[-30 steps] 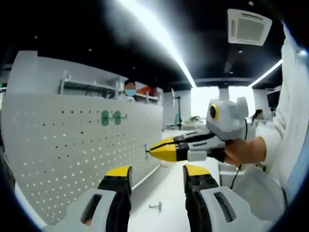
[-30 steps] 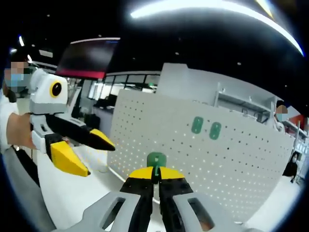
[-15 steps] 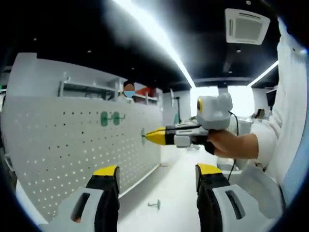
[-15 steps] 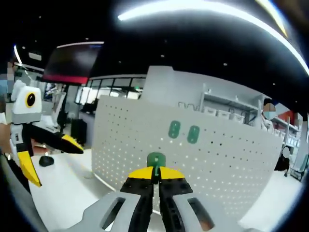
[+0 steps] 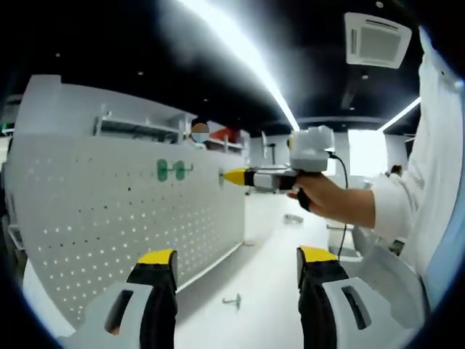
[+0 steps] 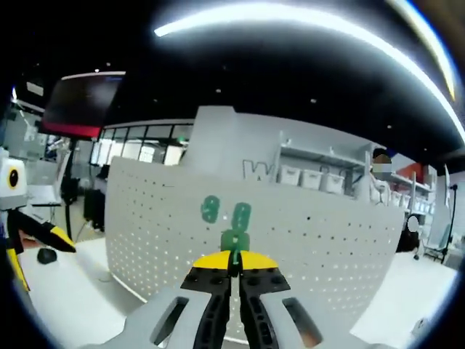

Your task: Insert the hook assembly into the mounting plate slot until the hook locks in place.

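Note:
The white pegboard mounting plate (image 5: 109, 211) stands upright on the left, with two green hook assemblies (image 5: 168, 170) hung on it. My right gripper (image 5: 231, 177), held in a hand, comes in from the right and points its yellow tip at the board. In the right gripper view it (image 6: 234, 260) is shut on a green hook assembly (image 6: 234, 241) just below the two mounted green ones (image 6: 225, 212) on the plate (image 6: 327, 233). My left gripper (image 5: 237, 256) stands open and empty low in its own view, and its yellow tips (image 6: 29, 236) show at the left edge.
A loose metal hook (image 5: 232, 300) lies on the white table (image 5: 261, 291) near the board's foot. The person's white sleeve (image 5: 429, 189) takes up the right side. Shelves with bins (image 6: 320, 174) stand behind the board.
My right gripper has risen and moved closer to the pegboard with the green hook, now level with the mounted ones. My left gripper's jaws widened slightly and stay open.

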Motion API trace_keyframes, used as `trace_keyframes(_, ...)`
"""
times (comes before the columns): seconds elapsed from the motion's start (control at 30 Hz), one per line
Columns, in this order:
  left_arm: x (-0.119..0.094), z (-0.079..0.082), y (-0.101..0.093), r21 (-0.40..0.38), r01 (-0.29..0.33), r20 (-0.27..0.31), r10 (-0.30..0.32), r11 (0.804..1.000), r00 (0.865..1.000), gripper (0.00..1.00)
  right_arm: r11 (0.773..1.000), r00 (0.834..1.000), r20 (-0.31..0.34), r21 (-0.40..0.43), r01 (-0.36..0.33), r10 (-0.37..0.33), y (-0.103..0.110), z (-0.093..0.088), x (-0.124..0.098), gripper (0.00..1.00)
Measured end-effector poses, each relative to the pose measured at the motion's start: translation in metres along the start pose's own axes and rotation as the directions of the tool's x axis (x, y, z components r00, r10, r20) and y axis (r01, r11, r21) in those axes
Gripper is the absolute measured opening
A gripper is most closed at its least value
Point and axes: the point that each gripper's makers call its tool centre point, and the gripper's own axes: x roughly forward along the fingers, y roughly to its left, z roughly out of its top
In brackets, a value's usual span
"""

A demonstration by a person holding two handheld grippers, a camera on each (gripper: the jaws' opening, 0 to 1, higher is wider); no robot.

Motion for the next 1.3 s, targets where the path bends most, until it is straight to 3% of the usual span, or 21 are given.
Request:
trace_keyframes(0.77, -0.002, -0.011, 0.006, -0.017, -0.012, -0.031, 0.011, 1.0, 0.999, 0.66, 0.998, 0.998, 0.018, 0.027, 0.054, -0.054, -0.037, 0.011, 0.059, 0.0)
trace_keyframes(1.3, -0.002, -0.015, 0.009, -0.025, -0.019, -0.042, 0.018, 1.0, 0.999, 0.64, 0.997, 0.997, -0.001, 0.029, 0.074, -0.074, -0.042, 0.003, 0.075, 0.0)
